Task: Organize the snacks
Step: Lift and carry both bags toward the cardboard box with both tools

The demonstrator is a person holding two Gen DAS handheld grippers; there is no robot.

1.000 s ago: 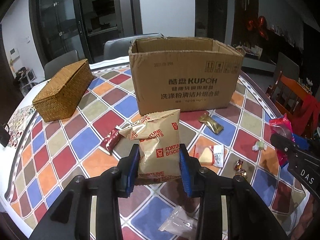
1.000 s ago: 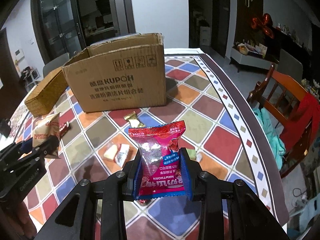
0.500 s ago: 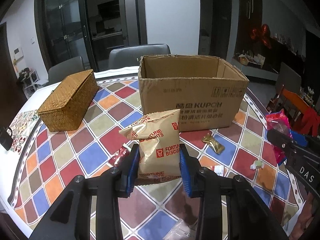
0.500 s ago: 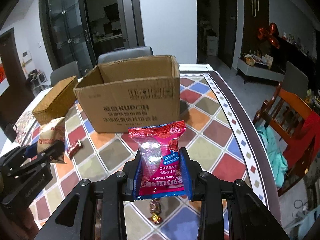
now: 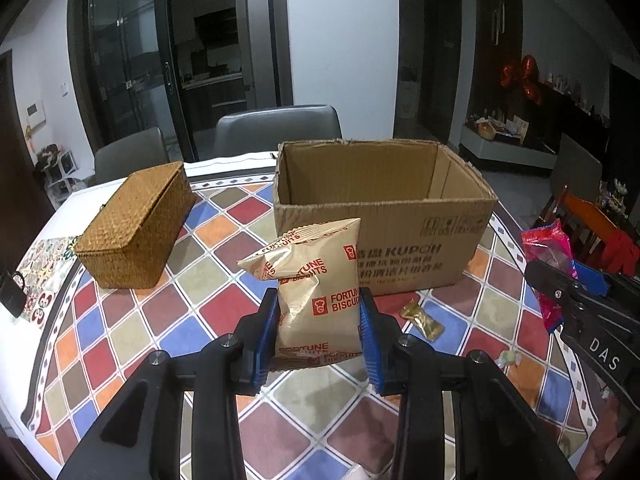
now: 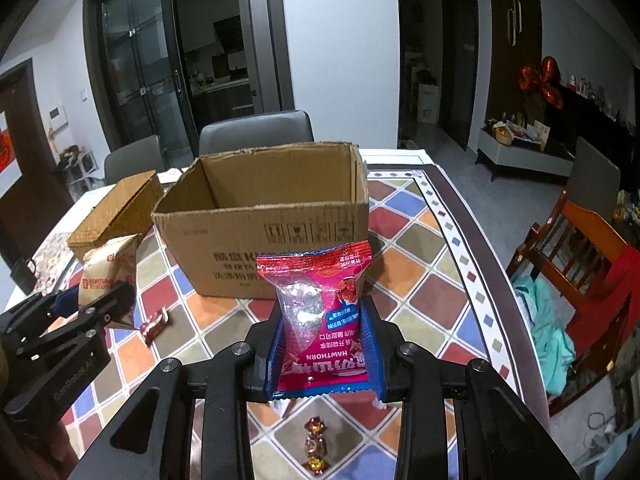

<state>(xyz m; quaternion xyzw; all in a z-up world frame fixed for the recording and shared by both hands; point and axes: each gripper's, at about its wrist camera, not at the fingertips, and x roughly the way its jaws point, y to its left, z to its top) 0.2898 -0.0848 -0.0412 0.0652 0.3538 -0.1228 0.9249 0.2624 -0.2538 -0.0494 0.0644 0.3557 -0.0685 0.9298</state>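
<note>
Tan biscuit packet point(image 5: 318, 292) pinched in the left claw point(image 5: 319, 332) and pink hawthorn packet point(image 6: 322, 320) in the right claw point(image 6: 325, 350) hang above the tabletop point(image 5: 224, 308), short of the cardboard box point(image 5: 384, 204) at its far edge: carrying step, so next lift over the rim and release.

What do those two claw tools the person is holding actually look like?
Both are matte black plastic frames with silver screw heads and blue ribbed pads lining the fingers. The left gripper bears faint embossed lettering on its side, seen in the right view. The right gripper shows white letters "DAS". No cables or sleeves are visible.
</note>
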